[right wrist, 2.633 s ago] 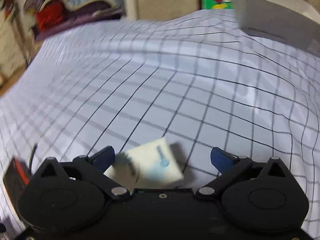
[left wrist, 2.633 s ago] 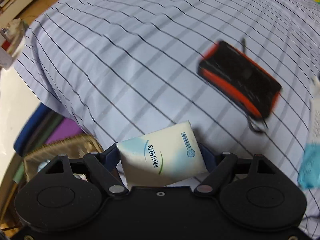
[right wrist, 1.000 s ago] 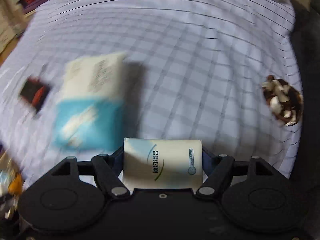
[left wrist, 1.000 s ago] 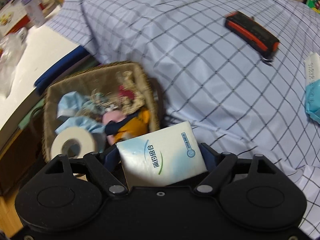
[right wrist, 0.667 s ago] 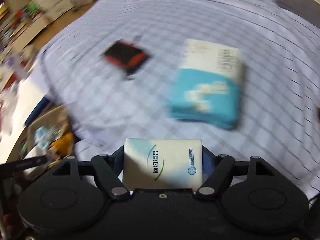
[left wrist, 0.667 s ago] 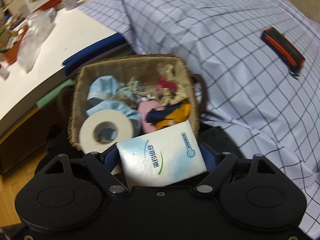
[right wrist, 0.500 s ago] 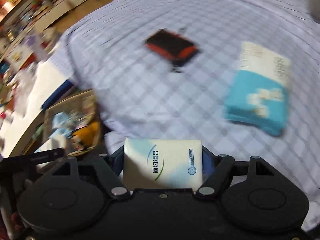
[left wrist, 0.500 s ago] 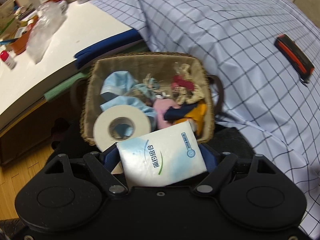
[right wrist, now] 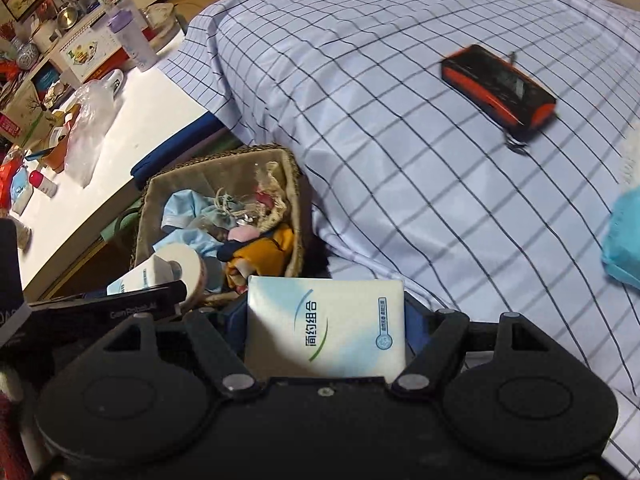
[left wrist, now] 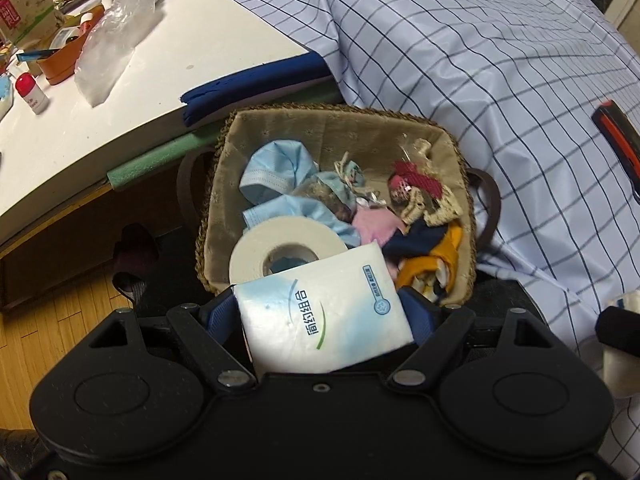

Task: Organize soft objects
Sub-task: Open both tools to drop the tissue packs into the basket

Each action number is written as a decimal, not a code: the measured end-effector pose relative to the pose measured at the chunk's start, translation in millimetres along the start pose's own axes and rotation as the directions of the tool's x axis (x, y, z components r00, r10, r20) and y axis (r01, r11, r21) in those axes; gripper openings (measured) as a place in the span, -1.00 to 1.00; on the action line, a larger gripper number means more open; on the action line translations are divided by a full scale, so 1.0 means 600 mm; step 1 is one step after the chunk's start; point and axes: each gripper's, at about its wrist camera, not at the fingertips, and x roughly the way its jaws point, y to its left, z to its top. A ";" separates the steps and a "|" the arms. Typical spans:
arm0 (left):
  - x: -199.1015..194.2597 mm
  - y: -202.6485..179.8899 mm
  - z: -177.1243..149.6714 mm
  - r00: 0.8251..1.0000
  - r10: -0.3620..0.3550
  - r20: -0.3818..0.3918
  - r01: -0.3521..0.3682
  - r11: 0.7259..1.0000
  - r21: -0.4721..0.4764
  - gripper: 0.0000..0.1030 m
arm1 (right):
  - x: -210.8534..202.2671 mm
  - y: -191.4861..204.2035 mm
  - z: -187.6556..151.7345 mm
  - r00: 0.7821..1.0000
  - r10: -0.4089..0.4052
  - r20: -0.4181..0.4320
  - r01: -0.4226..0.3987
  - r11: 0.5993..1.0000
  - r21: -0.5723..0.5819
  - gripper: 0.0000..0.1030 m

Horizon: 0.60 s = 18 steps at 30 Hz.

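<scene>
My left gripper [left wrist: 320, 304] is shut on a white tissue pack [left wrist: 324, 312] and holds it over the near edge of a woven basket [left wrist: 280, 120]. The basket holds a toilet roll [left wrist: 280, 252], blue face masks [left wrist: 276, 176] and cloth scraps. My right gripper [right wrist: 324, 320] is shut on a second white tissue pack [right wrist: 324, 328], to the right of the same basket [right wrist: 224, 164], near the bed edge. The left gripper's pack also shows in the right wrist view [right wrist: 136, 276].
A black and orange pouch [right wrist: 500, 88] lies on the checked bedsheet [right wrist: 400, 140]. A teal tissue package [right wrist: 624, 240] sits at the right edge. A white table [left wrist: 140, 76] with a plastic bag, bottles and boxes stands left of the basket. Wooden floor shows lower left.
The right gripper closed on a tissue pack on the bed and swung left toward the basket. The left gripper carried its pack from the bed to over the basket.
</scene>
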 end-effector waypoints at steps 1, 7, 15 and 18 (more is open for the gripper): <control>0.001 0.002 0.004 1.000 0.001 0.002 -0.001 1.000 -0.001 0.52 | 0.007 0.007 0.006 1.000 -0.001 0.000 0.001 1.000 -0.001 0.43; 0.016 0.015 0.039 1.000 0.019 0.005 -0.019 1.000 -0.019 0.52 | 0.036 0.041 0.047 1.000 -0.021 0.011 0.022 1.000 -0.019 0.43; 0.049 0.037 0.101 0.999 0.051 -0.019 -0.052 0.996 -0.067 0.52 | 0.089 0.095 0.112 1.000 -0.027 0.012 0.028 0.998 -0.049 0.44; 0.066 0.042 0.122 0.997 0.062 -0.038 -0.065 0.995 -0.078 0.52 | 0.108 0.115 0.134 0.999 -0.033 0.009 0.033 0.998 -0.059 0.44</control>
